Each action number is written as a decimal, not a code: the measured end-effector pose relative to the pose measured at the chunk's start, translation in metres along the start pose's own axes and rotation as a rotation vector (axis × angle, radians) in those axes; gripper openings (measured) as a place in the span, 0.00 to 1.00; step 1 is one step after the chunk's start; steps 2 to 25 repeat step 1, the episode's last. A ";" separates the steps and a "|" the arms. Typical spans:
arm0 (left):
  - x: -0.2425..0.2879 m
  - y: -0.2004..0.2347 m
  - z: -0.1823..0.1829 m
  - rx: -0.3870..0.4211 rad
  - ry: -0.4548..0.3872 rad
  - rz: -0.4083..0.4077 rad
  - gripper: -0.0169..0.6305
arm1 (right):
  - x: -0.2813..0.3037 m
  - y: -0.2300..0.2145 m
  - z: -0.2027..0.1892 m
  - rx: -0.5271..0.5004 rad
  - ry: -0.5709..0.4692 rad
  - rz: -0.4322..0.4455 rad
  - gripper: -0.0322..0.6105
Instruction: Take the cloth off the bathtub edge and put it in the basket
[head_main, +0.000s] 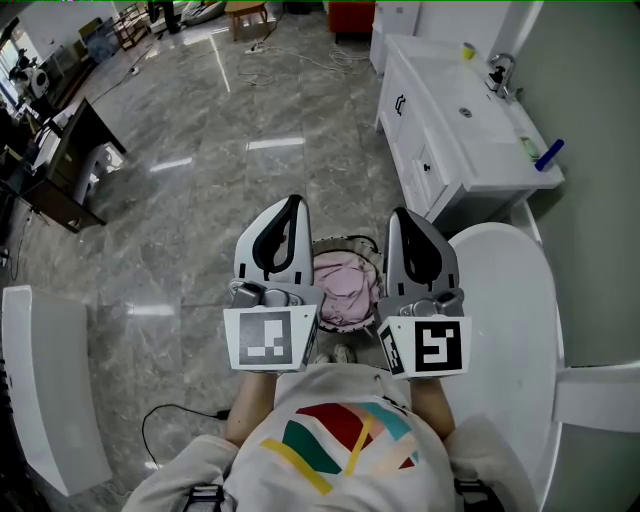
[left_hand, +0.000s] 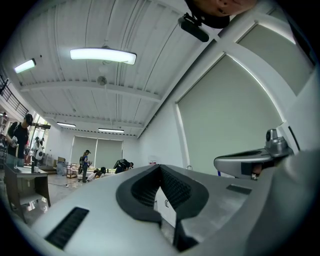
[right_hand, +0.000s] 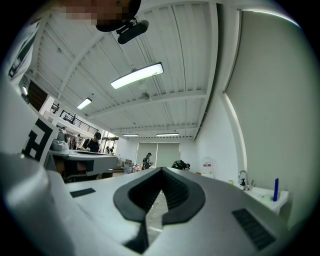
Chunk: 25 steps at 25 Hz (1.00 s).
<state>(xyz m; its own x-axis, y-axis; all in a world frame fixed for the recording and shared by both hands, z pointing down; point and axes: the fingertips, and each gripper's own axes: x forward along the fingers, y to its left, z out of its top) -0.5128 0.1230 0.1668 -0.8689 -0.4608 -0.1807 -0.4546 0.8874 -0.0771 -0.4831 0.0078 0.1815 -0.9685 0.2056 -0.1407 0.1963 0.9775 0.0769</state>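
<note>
With fingers of left gripper (head_main: 290, 203) and right gripper (head_main: 401, 216) pressed together, empty, the basket (head_main: 347, 243) holding the cloth (head_main: 344, 284) could be tipped if bumped.

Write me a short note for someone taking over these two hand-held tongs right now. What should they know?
Left tongs: shut, nothing between them, held out in front of the person.
Right tongs: shut and empty too, held alongside the left.
Pink cloth: lies bunched in the basket on the floor, seen between the two tongs.
Bathtub: at the right; the part of its edge in view has no cloth on it.
Done: the cloth appears to be in the basket.
Left: probably nothing. The tongs hide the basket's sides, so check that no cloth hangs out.
</note>
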 end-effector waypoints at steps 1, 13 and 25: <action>0.000 0.000 0.000 0.003 -0.001 0.002 0.05 | 0.000 0.000 0.000 0.001 -0.001 0.001 0.07; 0.000 0.000 0.000 0.003 -0.001 0.002 0.05 | 0.000 0.000 0.000 0.001 -0.001 0.001 0.07; 0.000 0.000 0.000 0.003 -0.001 0.002 0.05 | 0.000 0.000 0.000 0.001 -0.001 0.001 0.07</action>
